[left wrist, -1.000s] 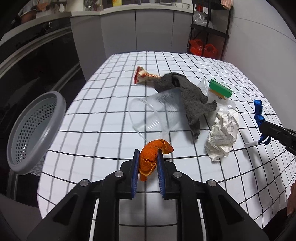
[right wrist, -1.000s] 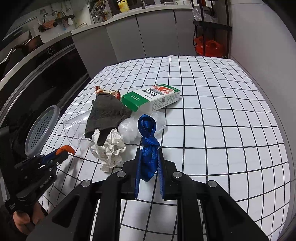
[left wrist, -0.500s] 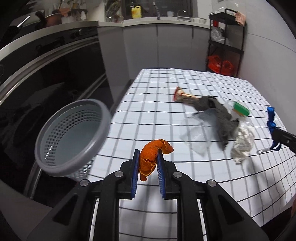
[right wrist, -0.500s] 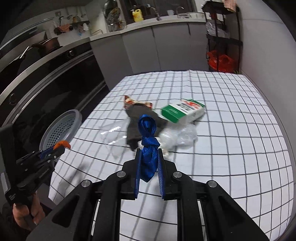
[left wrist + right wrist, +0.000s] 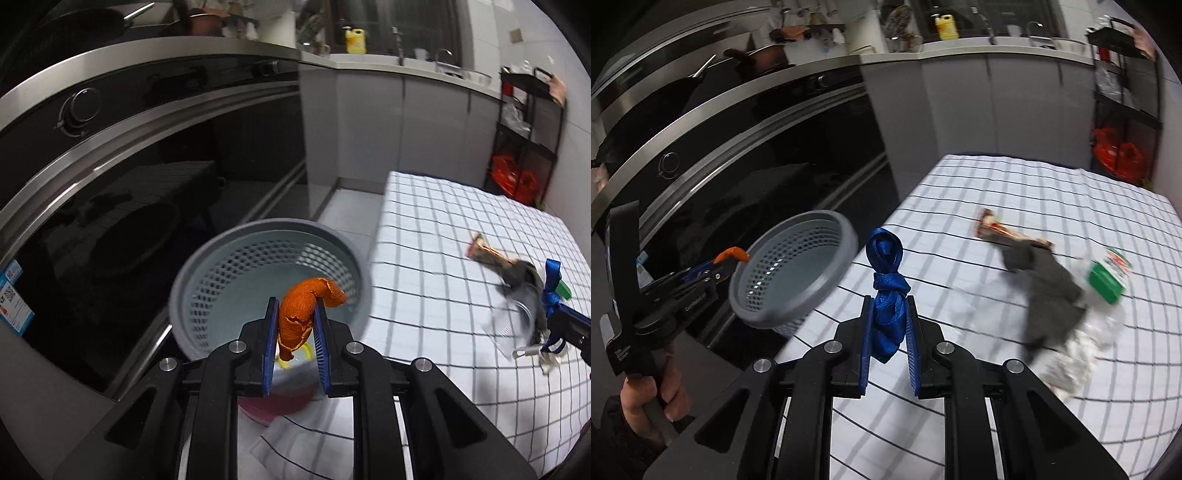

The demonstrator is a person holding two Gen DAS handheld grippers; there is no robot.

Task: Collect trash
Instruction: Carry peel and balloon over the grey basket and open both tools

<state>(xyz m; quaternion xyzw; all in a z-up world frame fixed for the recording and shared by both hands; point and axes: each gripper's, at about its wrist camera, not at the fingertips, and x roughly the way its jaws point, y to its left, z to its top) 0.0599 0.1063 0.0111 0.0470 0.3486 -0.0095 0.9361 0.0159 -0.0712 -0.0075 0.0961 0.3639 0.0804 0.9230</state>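
Observation:
My left gripper [image 5: 295, 314] is shut on a curled orange peel [image 5: 303, 310] and holds it over the mouth of a grey perforated basket [image 5: 207, 273] beside the table's left edge. My right gripper [image 5: 889, 314] is shut on a knotted blue ribbon [image 5: 888, 280], above the checked tablecloth [image 5: 1015, 184] near that same edge. In the right wrist view the basket [image 5: 827, 266] sits to the left, with the left gripper [image 5: 718, 267] and its peel [image 5: 733, 254] just behind the rim. The right gripper [image 5: 554, 325] shows at the right edge of the left wrist view.
A snack wrapper [image 5: 993, 230], a grey cloth [image 5: 1049, 288], a green-and-white carton [image 5: 1108, 275], a clear plastic cup [image 5: 971, 306] and crumpled paper [image 5: 1075, 362] lie on the table. A dark oven front [image 5: 129, 166] stands behind the basket. A black shelf rack [image 5: 528, 136] is at the back right.
Both grippers have swung left from the pile of trash toward the basket, each keeping its grip. The peel now hangs over the basket's opening.

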